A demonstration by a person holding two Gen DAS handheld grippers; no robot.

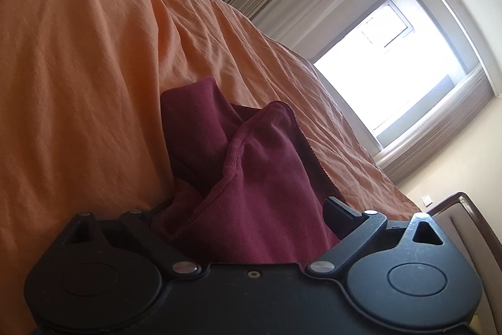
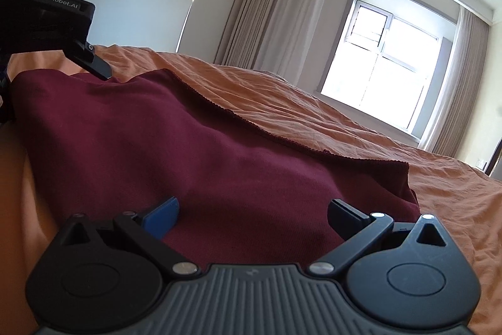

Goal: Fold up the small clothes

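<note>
A maroon garment (image 2: pixel 188 140) lies spread on the orange bedsheet (image 2: pixel 329 118), its hemmed edge running toward the right. My right gripper (image 2: pixel 251 212) is open and low over the garment's near edge, with cloth lying between its blue pad (image 2: pixel 163 214) and black pad (image 2: pixel 343 214). In the left wrist view the maroon garment (image 1: pixel 251 165) is bunched up in folds between the wide-apart fingers of my left gripper (image 1: pixel 241 209), which is open; cloth hides its left finger. From the right wrist view, the left gripper's finger (image 2: pixel 97 65) touches the garment's far left corner.
The orange bedsheet (image 1: pixel 78 68) is wrinkled and fills most of both views. A bright window (image 2: pixel 382 71) with beige curtains (image 2: pixel 276 8) stands beyond the bed. A dark wooden furniture frame (image 1: pixel 455 203) shows at the right edge.
</note>
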